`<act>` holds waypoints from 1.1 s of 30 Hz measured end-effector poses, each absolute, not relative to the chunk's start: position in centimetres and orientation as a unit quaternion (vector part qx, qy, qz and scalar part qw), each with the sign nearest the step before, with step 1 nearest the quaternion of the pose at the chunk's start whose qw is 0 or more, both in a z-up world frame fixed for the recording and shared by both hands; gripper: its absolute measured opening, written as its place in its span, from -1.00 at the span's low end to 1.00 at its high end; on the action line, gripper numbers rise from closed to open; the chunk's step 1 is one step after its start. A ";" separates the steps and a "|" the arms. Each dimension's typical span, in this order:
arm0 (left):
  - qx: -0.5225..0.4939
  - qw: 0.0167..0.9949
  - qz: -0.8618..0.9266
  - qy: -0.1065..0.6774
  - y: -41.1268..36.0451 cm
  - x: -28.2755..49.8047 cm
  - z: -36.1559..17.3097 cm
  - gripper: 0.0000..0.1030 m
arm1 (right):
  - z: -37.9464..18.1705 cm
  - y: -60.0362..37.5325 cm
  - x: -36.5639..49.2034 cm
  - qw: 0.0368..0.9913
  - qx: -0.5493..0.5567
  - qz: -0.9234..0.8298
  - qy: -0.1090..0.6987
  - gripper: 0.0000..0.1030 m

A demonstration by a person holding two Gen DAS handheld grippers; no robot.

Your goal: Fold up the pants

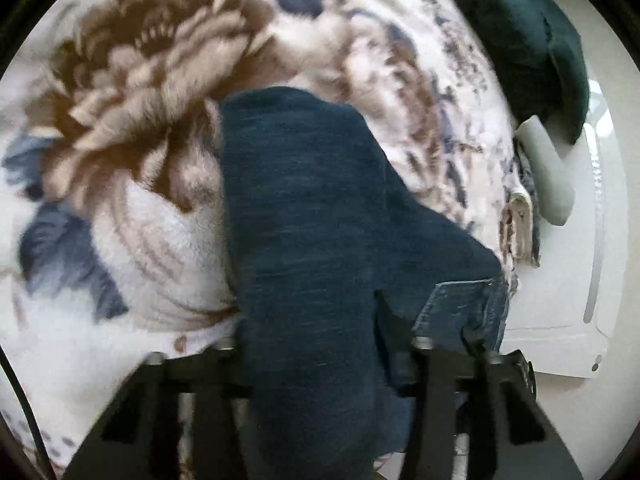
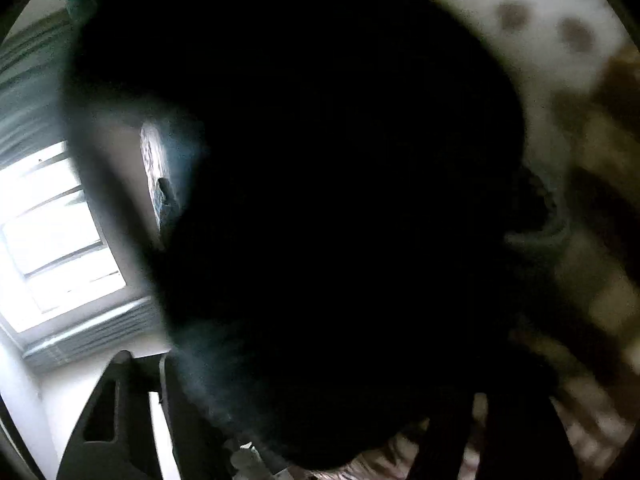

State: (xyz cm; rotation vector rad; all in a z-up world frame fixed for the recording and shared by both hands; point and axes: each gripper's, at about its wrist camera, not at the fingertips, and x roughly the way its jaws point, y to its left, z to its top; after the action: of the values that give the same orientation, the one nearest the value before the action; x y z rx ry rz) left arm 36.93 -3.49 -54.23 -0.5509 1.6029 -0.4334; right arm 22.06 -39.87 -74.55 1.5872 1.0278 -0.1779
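Dark blue jeans (image 1: pixel 304 216) lay on the floral blanket (image 1: pixel 132 128), running from 12 to 6 o'clock. Left gripper (image 1: pixel 316 364) was clamped on denim at 6 o'clock. Right gripper (image 2: pixel 320 420): dark cloth (image 2: pixel 304 184) blocked the view, grip cannot be told. Judgement: keep the fold edge taut and aligned before setting it down.

Pants (image 1: pixel 304 216) lie on blanket (image 1: pixel 132 128) — pillow (image 1: pixel 516 40) behind, right.

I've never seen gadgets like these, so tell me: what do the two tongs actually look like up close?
Both are matt black plastic. The left tongs have two broad flat arms with long cut-out slots and small silver bolt heads near the tips. A thin black cable runs past at the picture's left edge. The right tongs show as similar dark, slotted arms.
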 end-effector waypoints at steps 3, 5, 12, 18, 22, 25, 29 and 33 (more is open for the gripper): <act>-0.228 0.660 -0.197 0.689 -3.5 36.4 -51.5 -0.45 | -71.7 -38.8 22.2 0.601 0.663 -0.082 0.438 0.18; -0.222 0.668 -0.203 0.681 -3.3 36.2 -49.3 -0.46 | -69.1 -38.3 22.7 0.621 0.644 -0.076 0.439 0.16; -0.238 0.680 -0.219 0.658 -0.4 38.0 -42.5 -0.46 | -60.3 -36.0 25.8 0.662 0.604 -0.036 0.441 0.15; -0.236 0.704 -0.224 0.631 3.2 45.9 -38.5 -0.46 | -56.8 -32.6 32.7 0.671 0.612 -0.018 0.418 0.15; -0.224 0.725 -0.222 0.613 7.4 54.8 -37.3 -0.46 | -56.2 -28.6 40.3 0.674 0.626 -0.010 0.392 0.15; -0.212 0.740 -0.220 0.600 10.6 61.9 -37.4 -0.47 | -56.5 -24.9 47.2 0.676 0.635 0.005 0.374 0.15; -0.187 0.753 -0.212 0.595 13.3 70.5 -38.8 -0.46 | -58.6 -20.3 58.1 0.676 0.640 0.029 0.365 0.15; -0.168 0.758 -0.205 0.596 14.9 78.4 -41.5 -0.46 | -61.5 -18.3 66.6 0.673 0.642 0.040 0.364 0.15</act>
State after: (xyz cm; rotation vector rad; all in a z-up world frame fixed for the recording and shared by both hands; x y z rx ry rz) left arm 78.42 14.90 -41.47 -0.3660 1.2976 -0.4459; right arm 66.57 -18.30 -61.52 1.4460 0.8186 0.0908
